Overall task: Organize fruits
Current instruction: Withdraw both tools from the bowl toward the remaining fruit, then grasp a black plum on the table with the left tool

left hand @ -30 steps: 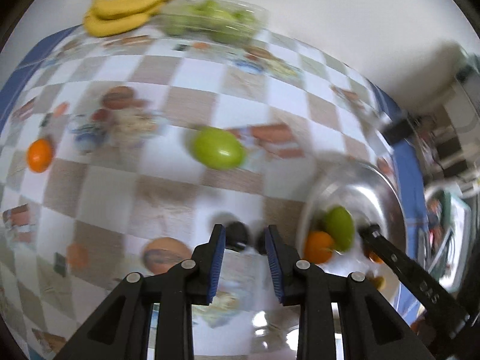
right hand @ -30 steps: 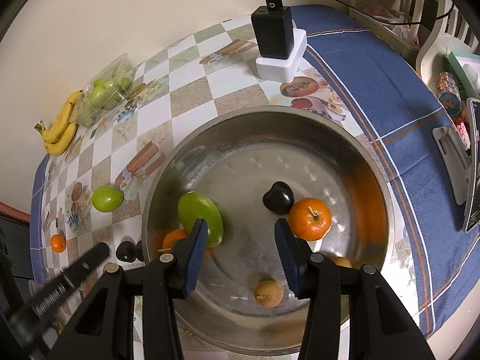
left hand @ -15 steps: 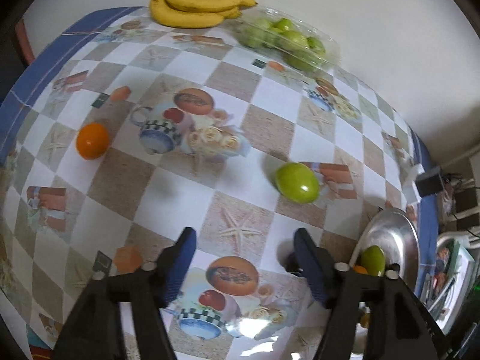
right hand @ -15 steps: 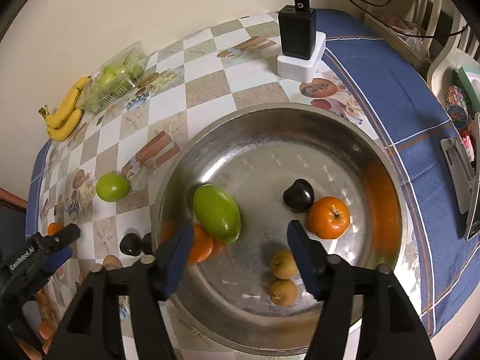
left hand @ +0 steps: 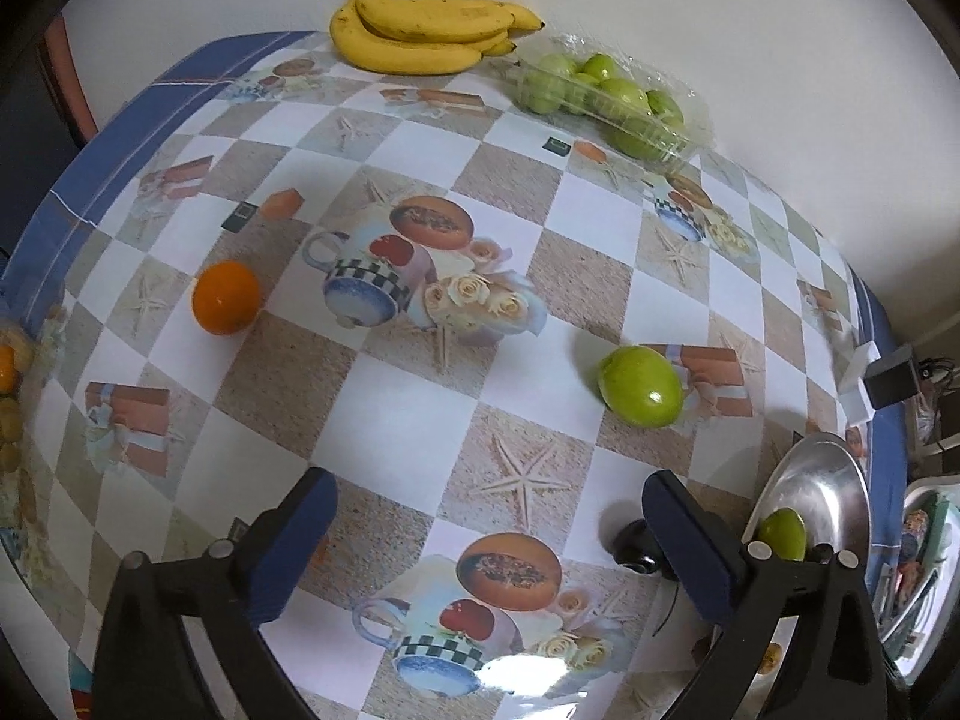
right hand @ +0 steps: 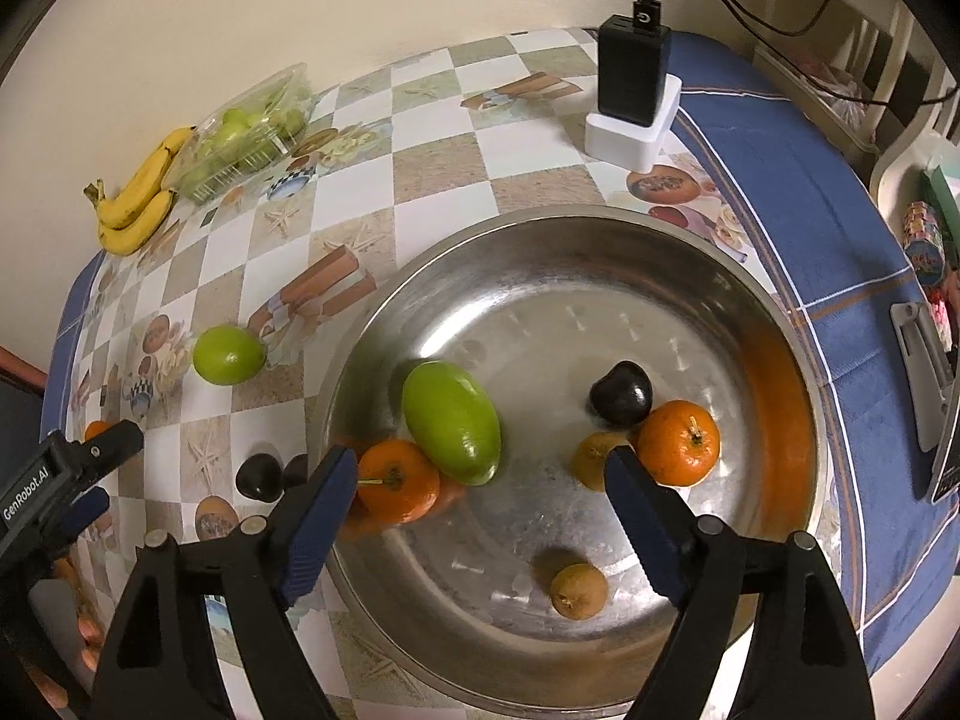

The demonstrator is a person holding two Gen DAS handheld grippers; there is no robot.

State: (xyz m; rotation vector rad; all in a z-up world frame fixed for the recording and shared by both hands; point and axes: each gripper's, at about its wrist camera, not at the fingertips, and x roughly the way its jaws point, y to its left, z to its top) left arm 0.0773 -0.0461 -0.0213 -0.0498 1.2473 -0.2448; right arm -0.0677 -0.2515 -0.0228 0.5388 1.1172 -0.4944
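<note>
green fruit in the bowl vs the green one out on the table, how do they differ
The green fruit in the bowl is long and oval; the green fruit on the table is rounder and looks smaller. The first lies inside the steel bowl, leaning against an orange; the second sits alone on the checked tablecloth, left of the bowl, touching nothing. Both are glossy, bright green and whole, and neither is in a claw.

A black charger with a plugged-in cable stood on a white block near the wall. The checkered tablecloth carried printed cups, starfish and roses, with a blue border.
</note>
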